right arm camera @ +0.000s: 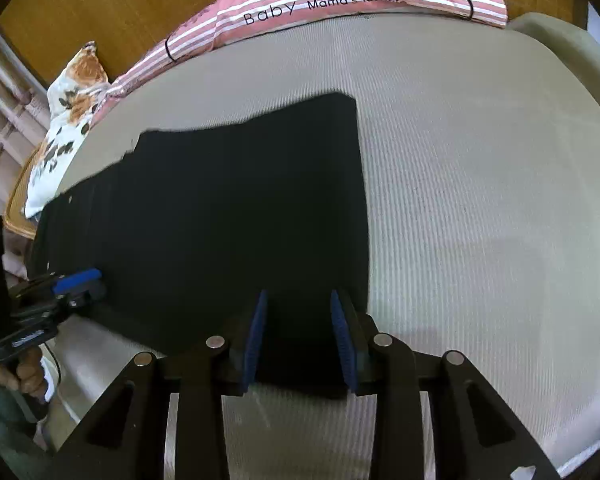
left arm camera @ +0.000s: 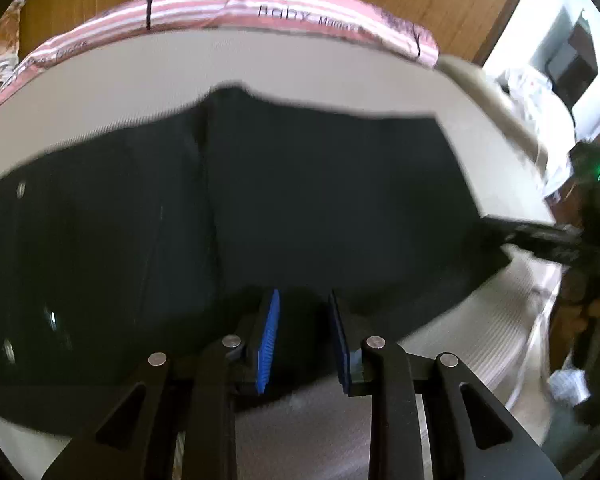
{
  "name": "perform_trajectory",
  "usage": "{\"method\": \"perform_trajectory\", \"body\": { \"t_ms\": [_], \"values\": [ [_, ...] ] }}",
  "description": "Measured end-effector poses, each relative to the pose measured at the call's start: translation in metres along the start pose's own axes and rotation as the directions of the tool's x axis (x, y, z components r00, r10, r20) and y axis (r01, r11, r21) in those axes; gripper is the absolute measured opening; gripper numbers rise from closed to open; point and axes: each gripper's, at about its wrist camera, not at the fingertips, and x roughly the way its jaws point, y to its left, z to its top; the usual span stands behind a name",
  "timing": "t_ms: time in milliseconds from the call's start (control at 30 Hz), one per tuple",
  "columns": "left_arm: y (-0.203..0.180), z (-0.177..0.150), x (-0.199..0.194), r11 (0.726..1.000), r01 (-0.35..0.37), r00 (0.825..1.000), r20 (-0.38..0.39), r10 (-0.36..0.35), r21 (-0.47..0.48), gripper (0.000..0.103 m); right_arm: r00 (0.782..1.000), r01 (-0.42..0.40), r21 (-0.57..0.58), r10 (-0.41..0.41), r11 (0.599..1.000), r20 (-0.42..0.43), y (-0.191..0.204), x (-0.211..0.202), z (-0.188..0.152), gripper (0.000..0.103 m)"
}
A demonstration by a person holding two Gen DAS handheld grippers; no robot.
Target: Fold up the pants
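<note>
Beige ribbed mattress (right arm camera: 480,200) filling both views, wooden wall behind. Nearest: left gripper (left arm camera: 304,300) and right gripper (right arm camera: 300,300), each with blue-padded fingers spread apart at the near edge of the black pants (right arm camera: 228,208); dark cloth between the pads, nothing pinched as far as can be seen. From the right wrist view, left gripper off to the left at the same near edge. Pants spread flat across the mattress, looking already doubled leg over leg, one short end squared off to the right. Farther back, pink striped pillow (right arm camera: 340,0) lettered "Baby Mama's" along the far edge, floral cushion (right arm camera: 72,100) at its left end. Count: one pair of pants, two grippers, one pillow, one cushion. Step in hand, judged: taking hold of the near edge for a fold. Next move calls for closing both grippers on the cloth, then lifting evenly so the layers stay aligned.
</note>
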Motion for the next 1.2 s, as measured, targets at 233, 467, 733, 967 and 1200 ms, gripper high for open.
{"method": "perform_trajectory", "body": {
  "t_ms": [233,467,733,967,1200],
  "values": [
    [0.003,0.002,-0.011,0.998,-0.023,0.999,0.026,0.025,-0.059,0.027,1.000,0.007,0.009,-0.008,1.000,0.013,0.000,-0.005,-0.012,0.040],
    [0.057,-0.030,-0.077,0.939,0.058,0.985,0.170,0.001,-0.340,0.044,0.998,-0.037,0.009,0.036,0.999,0.050,0.013,-0.015,-0.011,0.053],
    [0.143,-0.099,-0.123,0.705,0.210,0.949,0.314,0.019,-0.678,0.048,0.989,-0.130,0.014,0.129,0.991,0.075,0.039,-0.021,-0.002,0.063],
    [0.175,-0.114,-0.106,0.579,0.277,0.937,0.349,0.015,-0.767,0.048,0.991,-0.128,-0.005,0.128,0.992,0.043,0.052,-0.012,-0.004,0.063],
    [0.210,-0.122,-0.087,0.478,0.324,0.918,0.393,0.050,-0.816,0.047,0.991,-0.136,-0.005,0.136,0.991,0.018,0.062,-0.006,0.000,0.063]
  ]
}}
